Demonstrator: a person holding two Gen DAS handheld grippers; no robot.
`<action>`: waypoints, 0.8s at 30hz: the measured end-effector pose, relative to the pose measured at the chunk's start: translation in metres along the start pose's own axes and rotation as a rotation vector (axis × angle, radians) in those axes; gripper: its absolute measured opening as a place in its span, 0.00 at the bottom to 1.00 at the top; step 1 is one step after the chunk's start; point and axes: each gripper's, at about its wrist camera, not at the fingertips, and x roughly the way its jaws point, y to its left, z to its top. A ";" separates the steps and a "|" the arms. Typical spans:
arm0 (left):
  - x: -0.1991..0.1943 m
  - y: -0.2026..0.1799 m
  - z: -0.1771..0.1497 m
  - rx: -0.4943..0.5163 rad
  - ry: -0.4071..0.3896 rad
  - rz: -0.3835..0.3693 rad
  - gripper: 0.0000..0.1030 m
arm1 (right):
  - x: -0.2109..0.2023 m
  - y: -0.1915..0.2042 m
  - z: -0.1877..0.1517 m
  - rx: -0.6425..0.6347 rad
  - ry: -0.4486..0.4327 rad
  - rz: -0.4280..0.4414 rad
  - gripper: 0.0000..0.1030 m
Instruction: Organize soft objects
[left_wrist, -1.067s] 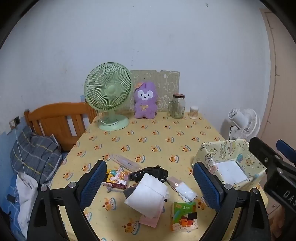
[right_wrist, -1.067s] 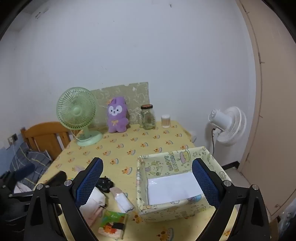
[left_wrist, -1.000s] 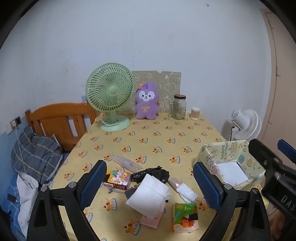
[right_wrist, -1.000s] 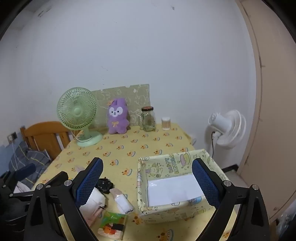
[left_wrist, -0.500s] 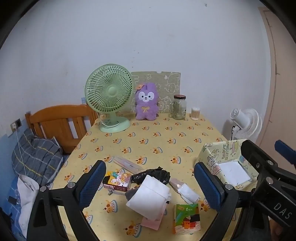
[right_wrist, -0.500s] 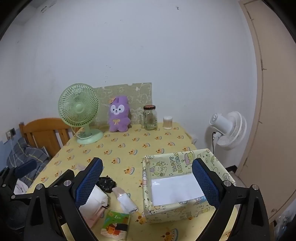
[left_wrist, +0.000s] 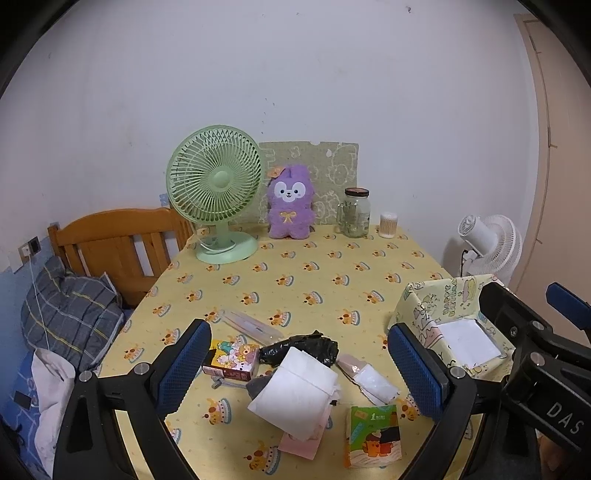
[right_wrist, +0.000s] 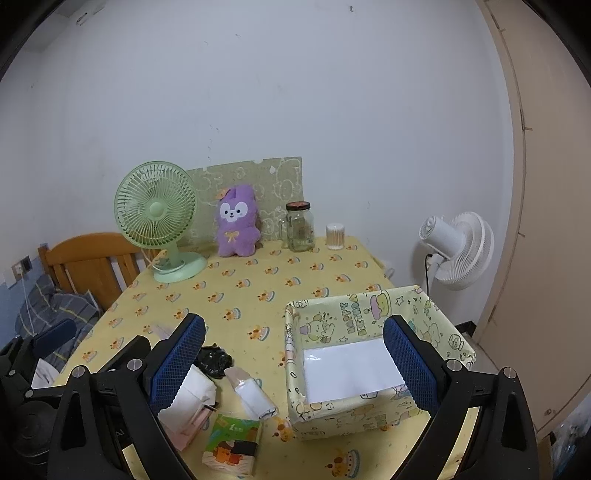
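The left gripper (left_wrist: 301, 373) hung wide open and empty over the near table edge, the folded white paper tissue (left_wrist: 295, 391) directly below between its fingers. The right gripper (right_wrist: 293, 363), also spread and empty, hovered above the yellow cartoon-printed box (right_wrist: 436, 317) reading "HAPPY BIRTHDAY", so the left was nearer. A green tissue packet (left_wrist: 373, 435) showed "1".

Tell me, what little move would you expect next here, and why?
Probably the left gripper lowers toward the white folded cloth directly ahead of it. Both grippers are open and hold nothing, the soft items lie in a pile near the table's front edge, and the patterned box beside them has only a white sheet on its bottom.
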 end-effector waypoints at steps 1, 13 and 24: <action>0.000 0.000 0.000 0.001 -0.001 0.001 0.95 | 0.000 0.000 0.000 0.000 0.000 -0.001 0.96; 0.003 -0.002 0.002 0.004 0.007 0.000 0.95 | 0.001 0.001 0.002 0.006 0.004 -0.001 0.96; 0.001 -0.003 0.001 0.001 -0.003 -0.001 0.95 | -0.001 0.002 0.002 0.006 -0.003 0.000 0.96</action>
